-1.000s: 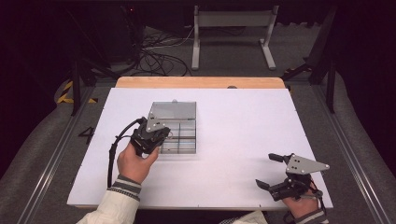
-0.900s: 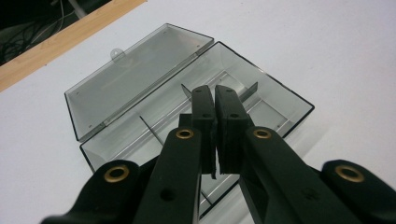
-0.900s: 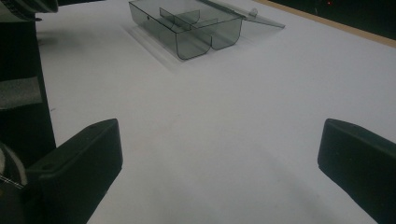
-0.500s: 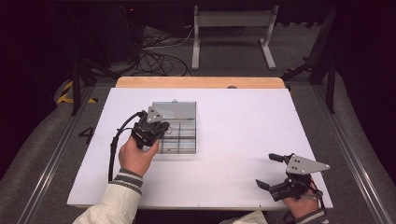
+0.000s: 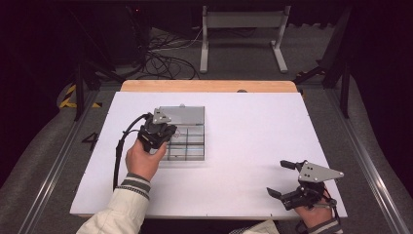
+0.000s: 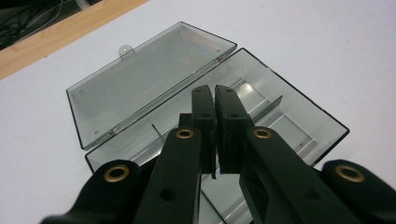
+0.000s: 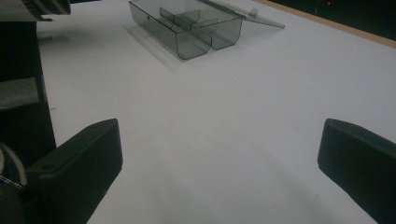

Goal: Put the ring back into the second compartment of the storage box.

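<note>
A clear grey plastic box [image 5: 191, 145] with inner dividers lies on the white table [image 5: 253, 131], its lid [image 5: 187, 115] flat open on the far side. My left gripper [image 5: 169, 132] hovers over the box's left part, shut. In the left gripper view its jaws [image 6: 214, 91] press together above the tray [image 6: 299, 109], with the lid [image 6: 149, 79] beyond; I cannot make out anything between the pads. My right gripper [image 5: 276, 178] rests near the front right corner, wide open and empty. In the right gripper view [image 7: 219, 154] the box [image 7: 187, 28] sits far ahead.
A wooden strip [image 5: 209, 86] runs along the table's far edge. Beyond it are cables [image 5: 165, 53] and a metal stand [image 5: 243, 24] on the floor. A person's sleeve [image 5: 119, 209] enters at the bottom left.
My left gripper has moved forward, away from the person, and now sits farther over the box. The right gripper has stayed where it was.
</note>
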A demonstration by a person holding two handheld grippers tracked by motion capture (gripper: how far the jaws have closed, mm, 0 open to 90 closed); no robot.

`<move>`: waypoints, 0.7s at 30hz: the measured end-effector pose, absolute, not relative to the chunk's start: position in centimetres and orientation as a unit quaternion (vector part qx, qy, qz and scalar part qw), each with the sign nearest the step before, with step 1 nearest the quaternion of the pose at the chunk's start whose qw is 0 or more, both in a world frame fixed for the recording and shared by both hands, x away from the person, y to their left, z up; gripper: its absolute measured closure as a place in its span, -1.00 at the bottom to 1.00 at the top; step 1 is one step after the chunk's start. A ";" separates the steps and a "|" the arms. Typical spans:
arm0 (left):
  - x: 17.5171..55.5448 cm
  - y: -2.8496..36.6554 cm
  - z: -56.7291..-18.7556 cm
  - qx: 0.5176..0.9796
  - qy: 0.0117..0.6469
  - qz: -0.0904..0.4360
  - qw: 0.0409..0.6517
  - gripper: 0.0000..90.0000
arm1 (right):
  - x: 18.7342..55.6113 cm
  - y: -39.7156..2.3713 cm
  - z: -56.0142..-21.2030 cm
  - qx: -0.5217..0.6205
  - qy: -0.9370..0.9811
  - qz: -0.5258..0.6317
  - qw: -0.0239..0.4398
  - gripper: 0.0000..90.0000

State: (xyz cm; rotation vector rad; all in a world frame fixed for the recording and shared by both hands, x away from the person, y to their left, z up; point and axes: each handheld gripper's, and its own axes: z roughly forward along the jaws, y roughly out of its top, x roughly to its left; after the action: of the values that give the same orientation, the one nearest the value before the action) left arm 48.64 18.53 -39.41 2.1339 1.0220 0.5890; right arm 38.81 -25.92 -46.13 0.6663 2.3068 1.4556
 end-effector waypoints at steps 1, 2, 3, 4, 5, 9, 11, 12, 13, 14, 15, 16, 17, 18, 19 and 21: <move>48.7 18.5 -39.5 0.820 0.398 0.220 0.348 0.95 | 38.8 -25.9 -46.1 0.234 0.810 0.511 0.166 -0.99; 48.9 18.6 -39.6 0.820 0.398 0.222 0.346 0.95 | 38.8 -25.9 -46.1 0.234 0.810 0.511 0.166 -0.99; 49.0 18.6 -39.7 0.819 0.401 0.219 0.347 0.95 | 38.8 -25.9 -46.1 0.233 0.810 0.512 0.166 -0.99; 49.2 18.6 -39.8 0.819 0.401 0.218 0.347 0.95 | 38.8 -25.9 -46.1 0.233 0.810 0.511 0.166 -0.99; 49.3 18.6 -39.8 0.819 0.403 0.216 0.347 0.95 | 38.8 -25.9 -46.1 0.233 0.810 0.511 0.167 -0.99; 49.8 18.6 -40.2 0.817 0.411 0.210 0.346 0.95 | 38.8 -25.9 -46.1 0.234 0.810 0.512 0.166 -0.99; 50.1 18.5 -40.4 0.817 0.413 0.206 0.344 0.95 | 38.8 -25.9 -46.1 0.234 0.810 0.511 0.166 -0.99; 50.3 18.5 -40.6 0.818 0.414 0.208 0.341 0.95 | 38.8 -25.9 -46.1 0.234 0.810 0.511 0.166 -0.99; 50.4 18.5 -40.7 0.819 0.416 0.204 0.339 0.95 | 38.8 -25.9 -46.1 0.234 0.810 0.511 0.166 -0.99; 50.6 18.4 -40.9 0.818 0.420 0.202 0.338 0.95 | 38.8 -25.9 -46.1 0.233 0.810 0.511 0.166 -0.99; 50.7 18.5 -41.0 0.820 0.419 0.201 0.335 0.95 | 38.8 -25.9 -46.1 0.233 0.810 0.511 0.167 -0.99; 50.9 18.4 -41.2 0.818 0.424 0.198 0.334 0.95 | 38.8 -25.9 -46.1 0.233 0.810 0.511 0.167 -0.99; 51.0 18.4 -41.3 0.818 0.426 0.196 0.333 0.95 | 38.8 -25.9 -46.1 0.234 0.810 0.511 0.166 -0.99; 51.2 18.5 -41.5 0.818 0.428 0.195 0.331 0.94 | 38.8 -25.9 -46.1 0.233 0.810 0.511 0.166 -0.99; 51.3 18.5 -41.6 0.817 0.431 0.193 0.331 0.94 | 38.8 -25.9 -46.1 0.233 0.810 0.511 0.166 -0.99; 51.6 18.6 -41.9 0.815 0.438 0.186 0.332 0.95 | 38.8 -25.9 -46.1 0.233 0.811 0.511 0.166 -0.99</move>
State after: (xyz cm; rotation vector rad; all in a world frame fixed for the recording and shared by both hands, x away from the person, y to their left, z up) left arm 51.58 18.58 -41.89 2.1288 1.1440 0.4850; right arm 38.78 -25.93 -46.14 0.6639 2.3083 1.4550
